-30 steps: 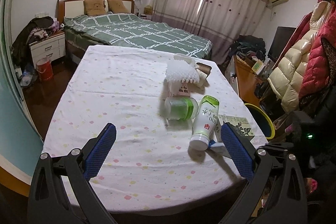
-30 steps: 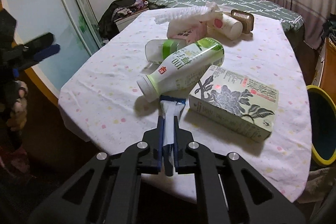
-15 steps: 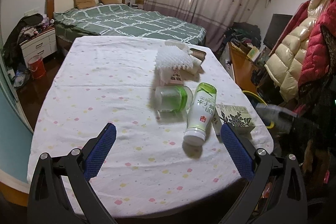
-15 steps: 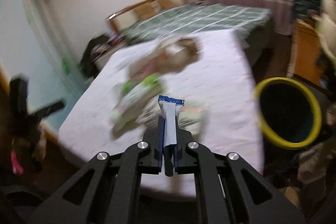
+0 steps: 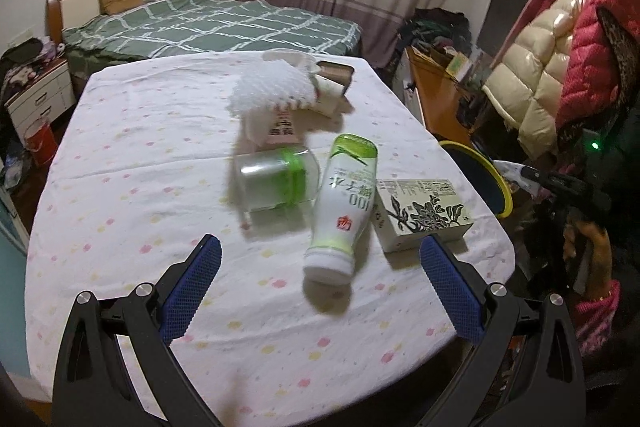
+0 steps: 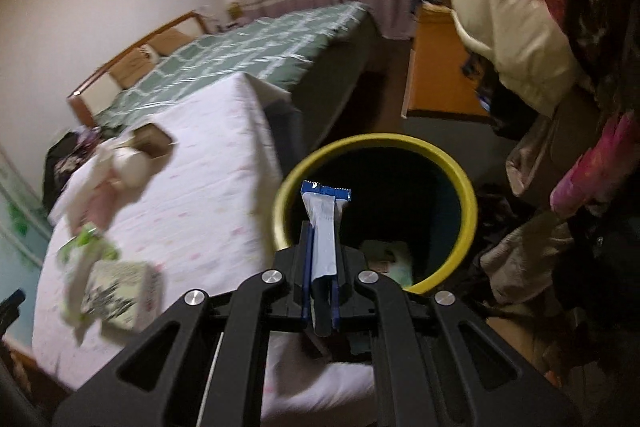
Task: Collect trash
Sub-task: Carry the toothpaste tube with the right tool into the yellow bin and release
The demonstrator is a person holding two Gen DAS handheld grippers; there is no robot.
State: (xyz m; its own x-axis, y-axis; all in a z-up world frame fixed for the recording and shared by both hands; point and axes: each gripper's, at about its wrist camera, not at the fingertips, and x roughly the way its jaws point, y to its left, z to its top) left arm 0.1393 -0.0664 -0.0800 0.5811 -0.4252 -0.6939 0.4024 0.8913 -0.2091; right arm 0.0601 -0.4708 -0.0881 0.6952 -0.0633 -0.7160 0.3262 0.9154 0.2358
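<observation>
Pinching a thin white wrapper [image 6: 325,227] with a blue crimped end, the right tool [image 6: 322,255] has its jaws closed flat on the wrapper's lower part, and the free end sticks out forward over the mouth of the yellow-rimmed bin [image 6: 468,195]. The bin stands on the floor just beside the bench [image 6: 208,163], off its right edge; something pale lies at the bin's bottom, too dim to name.

The left tool [image 5: 320,267] hangs above the near end of the bench with its blue-padded jaws spread wide and nothing between them. On the bench's spotted white cloth, farther from the bin than the box, a white and green bottle [image 5: 344,211] lies on its side with its cap end toward the tool. The printed box [image 5: 424,215] with a dark flower pattern lies between that bottle and the bin, close against the bottle. A clear jar [image 5: 276,179] with a green band lies on the bottle's far side from the bin. Beyond these, a white foam net [image 5: 272,87] rests on a small heap with a paper cup [image 5: 330,97], near the bench's far end.
</observation>
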